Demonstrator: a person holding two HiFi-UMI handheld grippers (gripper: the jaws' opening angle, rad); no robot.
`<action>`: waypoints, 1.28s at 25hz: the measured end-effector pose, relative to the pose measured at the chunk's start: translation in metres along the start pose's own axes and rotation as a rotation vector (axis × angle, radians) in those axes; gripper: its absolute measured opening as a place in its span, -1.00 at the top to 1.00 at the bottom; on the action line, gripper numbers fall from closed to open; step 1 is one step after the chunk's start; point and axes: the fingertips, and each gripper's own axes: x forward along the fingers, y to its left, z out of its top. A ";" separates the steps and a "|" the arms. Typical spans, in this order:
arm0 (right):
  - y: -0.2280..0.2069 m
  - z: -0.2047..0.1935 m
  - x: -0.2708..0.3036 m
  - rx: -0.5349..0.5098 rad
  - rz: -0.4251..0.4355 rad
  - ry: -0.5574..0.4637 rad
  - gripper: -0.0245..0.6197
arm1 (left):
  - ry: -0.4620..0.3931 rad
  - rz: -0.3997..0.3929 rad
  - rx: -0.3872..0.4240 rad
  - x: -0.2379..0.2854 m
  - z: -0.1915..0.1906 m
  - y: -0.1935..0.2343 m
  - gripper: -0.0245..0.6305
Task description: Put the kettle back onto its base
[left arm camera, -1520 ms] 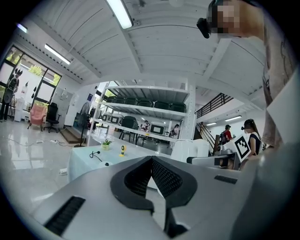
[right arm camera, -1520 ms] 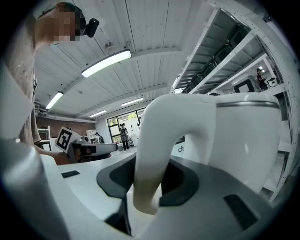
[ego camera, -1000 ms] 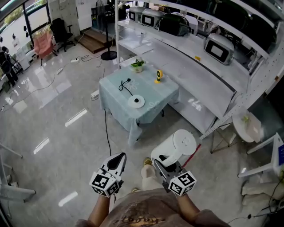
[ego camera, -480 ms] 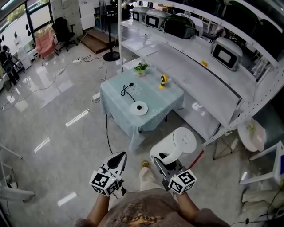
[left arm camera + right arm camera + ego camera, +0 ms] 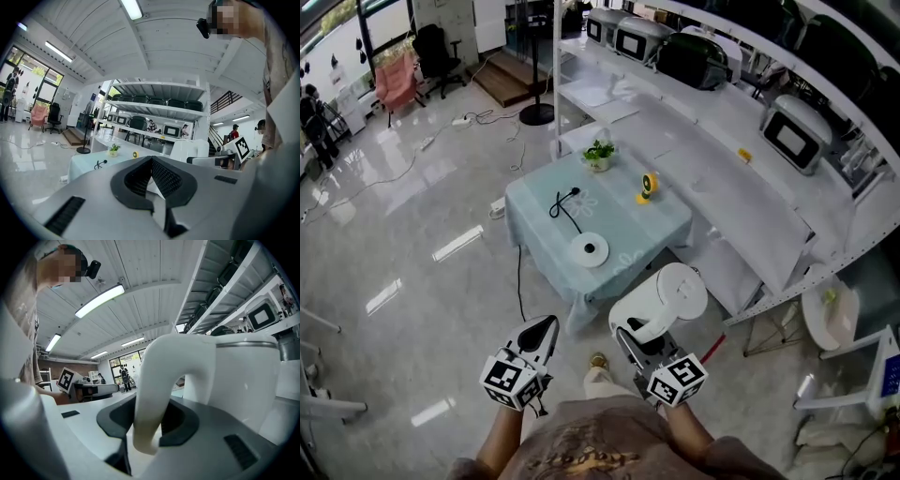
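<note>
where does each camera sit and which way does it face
Head view: on the head, steeply down at table, base, left gripper, right gripper; shirt shows.
Left gripper view: on left gripper, level along shut jaws toward table; shirt at right.
Right gripper view: on right gripper, along jaws clamped on kettle; shirt at left.
Shared: head and left gripper views both show table and kettle.

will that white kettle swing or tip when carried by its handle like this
Probably stiff: the kettle looks like a hard white shell. It is held only by its handle in the right gripper, with the body out ahead of the jaws, so it may pivot or sag. The smooth handle could slip.
</note>
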 end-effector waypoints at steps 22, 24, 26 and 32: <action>-0.117 0.064 0.108 -0.043 0.068 0.020 0.51 | 0.012 0.057 -0.005 0.138 0.034 0.073 0.86; -0.118 0.066 0.116 -0.044 0.063 0.021 0.51 | 0.016 0.049 -0.004 0.142 0.035 0.081 0.86; -0.119 0.068 0.125 -0.048 0.056 0.020 0.51 | 0.022 0.037 -0.008 0.147 0.035 0.089 0.86; -0.122 0.073 0.152 -0.061 0.033 0.015 0.51 | 0.046 -0.012 -0.017 0.164 0.038 0.109 0.86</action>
